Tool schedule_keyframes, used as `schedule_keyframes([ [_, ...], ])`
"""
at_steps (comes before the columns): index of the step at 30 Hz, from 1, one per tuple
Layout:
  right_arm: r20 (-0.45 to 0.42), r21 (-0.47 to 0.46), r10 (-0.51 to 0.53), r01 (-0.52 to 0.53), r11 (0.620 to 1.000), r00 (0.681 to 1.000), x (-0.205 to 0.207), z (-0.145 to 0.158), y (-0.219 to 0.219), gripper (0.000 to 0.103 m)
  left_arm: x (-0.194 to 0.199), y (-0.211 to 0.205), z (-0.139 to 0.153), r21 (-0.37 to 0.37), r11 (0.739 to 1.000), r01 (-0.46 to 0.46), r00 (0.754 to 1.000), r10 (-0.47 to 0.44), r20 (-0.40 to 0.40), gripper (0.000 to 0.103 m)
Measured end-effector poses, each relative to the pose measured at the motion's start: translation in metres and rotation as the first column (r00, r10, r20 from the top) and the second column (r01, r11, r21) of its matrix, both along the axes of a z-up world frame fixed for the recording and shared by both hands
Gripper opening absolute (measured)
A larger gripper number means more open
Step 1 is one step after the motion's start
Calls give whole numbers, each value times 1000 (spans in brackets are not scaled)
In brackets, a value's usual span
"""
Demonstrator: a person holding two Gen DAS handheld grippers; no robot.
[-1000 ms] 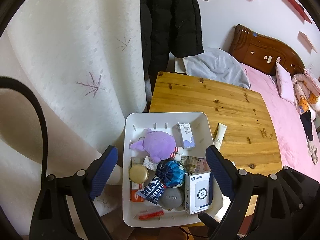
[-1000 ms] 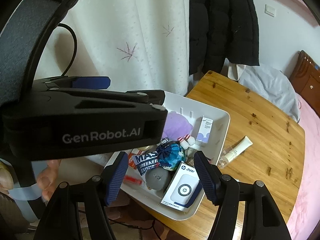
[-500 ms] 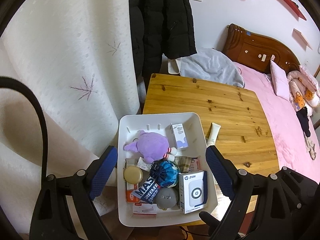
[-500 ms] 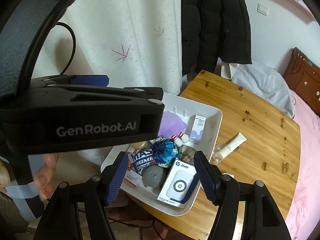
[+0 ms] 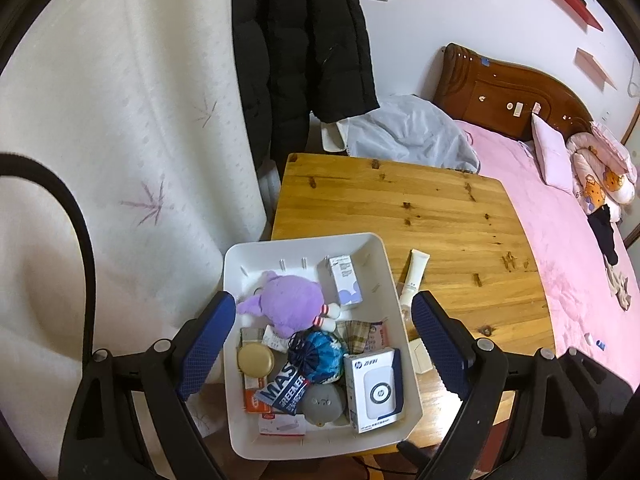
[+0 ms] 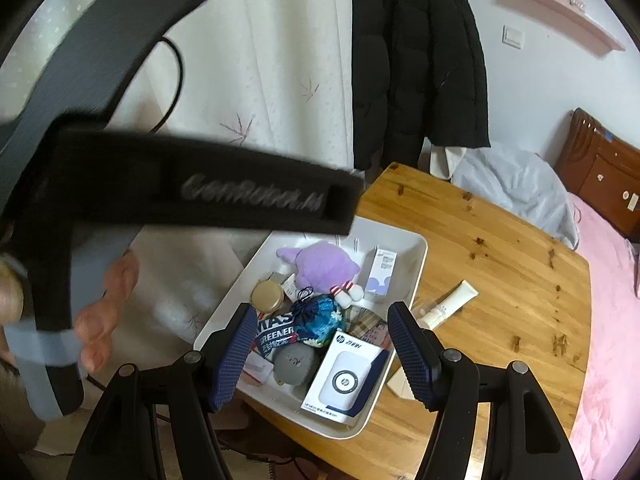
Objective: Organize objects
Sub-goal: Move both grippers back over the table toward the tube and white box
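Observation:
A white bin (image 5: pixel 304 240) stands on the near left corner of a wooden table (image 5: pixel 440 216). In it lie a purple plush (image 5: pixel 292 300), a small white carton (image 5: pixel 346 280), a blue drawstring pouch (image 5: pixel 320 356), a gold round tin (image 5: pixel 255 359), a grey round toy (image 5: pixel 322 400) and a white HP box (image 5: pixel 374 388). My left gripper (image 5: pixel 322 304) hovers open above the bin, holding nothing. My right gripper (image 6: pixel 322 312) also hangs open over the bin (image 6: pixel 418 276), above the pouch (image 6: pixel 318 320) and HP box (image 6: pixel 348 380).
A white tube (image 5: pixel 414 278) lies on the table just right of the bin. A small white card (image 5: pixel 422 356) sits by the bin's right wall. A curtain (image 5: pixel 140 140) hangs at left, a black coat (image 5: pixel 304 40) behind, a pink bed (image 5: pixel 580 260) at right. The left gripper's body (image 6: pixel 200 188) and a hand (image 6: pixel 108 304) fill the right view's left side.
Both grippers have drawn back and slightly up from the bin, so it looks smaller and more table shows. In the right wrist view the left gripper's body has swung upward and blurred.

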State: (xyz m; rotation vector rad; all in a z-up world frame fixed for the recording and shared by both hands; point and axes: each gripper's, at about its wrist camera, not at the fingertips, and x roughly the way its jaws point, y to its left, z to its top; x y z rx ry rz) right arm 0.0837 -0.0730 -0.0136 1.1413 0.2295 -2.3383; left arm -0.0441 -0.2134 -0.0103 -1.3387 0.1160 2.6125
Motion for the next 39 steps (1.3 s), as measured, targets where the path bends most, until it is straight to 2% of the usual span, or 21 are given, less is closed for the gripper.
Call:
schedule_keyframes([
  [10,-28,-81,-63,61,995,998,-11,-2,37,69,-28,49,11,-72,995,65,997,-68,-34,92],
  [18,51,-118,-195,200,973,979,-35,-33,90,69,-55,106,-4,-102,979,175,984,-175,9,92],
  [21,95,-106,-252,261,959,963,-45,-56,112,69,-65,129,-19,-120,968,220,975,-216,44,92],
  [27,211,-63,-325,345,937,922,-63,-108,146,68,-87,172,-67,-145,943,299,947,-274,166,92],
  [33,330,-60,-317,355,933,889,-77,-155,158,64,-105,205,-123,-166,921,353,909,-295,295,92],
  [39,397,-58,-293,342,938,870,-90,-197,154,59,-123,228,-177,-190,908,373,874,-276,399,92],
])
